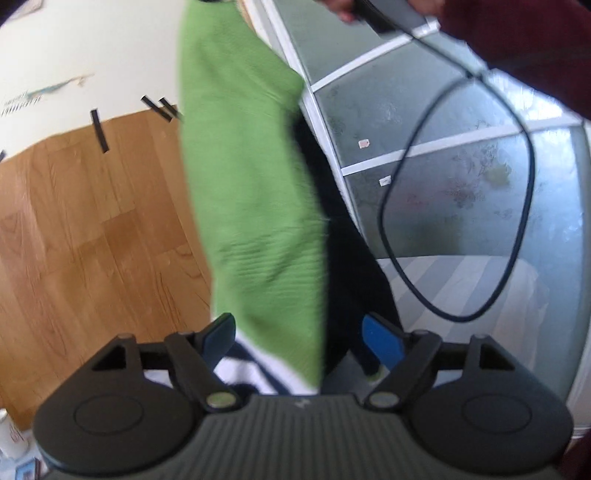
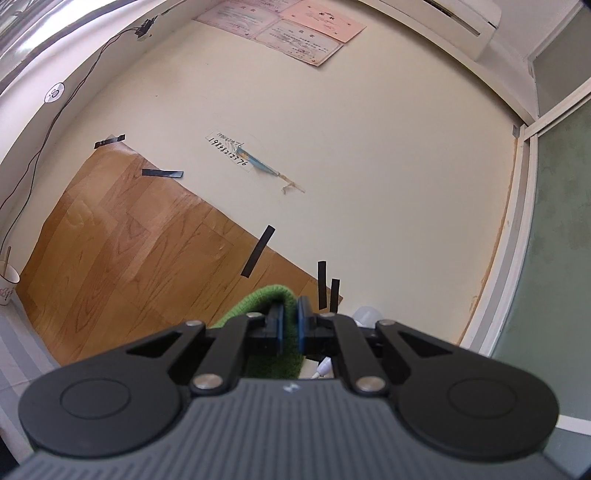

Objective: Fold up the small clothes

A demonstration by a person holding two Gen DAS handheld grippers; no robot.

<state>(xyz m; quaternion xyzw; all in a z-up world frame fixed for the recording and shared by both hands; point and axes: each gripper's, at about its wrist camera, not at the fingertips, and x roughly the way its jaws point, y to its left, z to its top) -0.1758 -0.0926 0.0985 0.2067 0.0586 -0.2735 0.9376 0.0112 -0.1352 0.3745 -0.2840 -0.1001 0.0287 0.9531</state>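
Green knit cloth [image 2: 271, 295] is pinched between the blue pads of the right tongs [image 2: 290, 325], whose jaws are closed tight on a fold of it; the fold arches up just above the fingertips and more of the cloth shows below them, inside the frame of the tool. Beyond these tongs stands a cream wall [image 2: 369, 166] with a wood-pattern sheet [image 2: 129, 240] fixed to it by strips of black tape [image 2: 258, 251]. Farther up the wall are pink papers [image 2: 295, 29], and far to the left a paper cup [image 2: 7, 280].

The left tongs [image 1: 299, 343] stand wide apart, gripping nothing. The same cloth [image 1: 251, 184] hangs down as a long strip in front of them and its lower end drops between the spread fingers without either pad pressing on it. A white piece with dark stripes [image 1: 251, 369] shows under the cloth's end, close to the tool. To the right of the strip a black cable [image 1: 517, 229] loops in front of frosted glass panels [image 1: 461, 184], and at the top a hand [image 1: 343, 9] in a dark red sleeve [image 1: 524, 44] holds the other tool.
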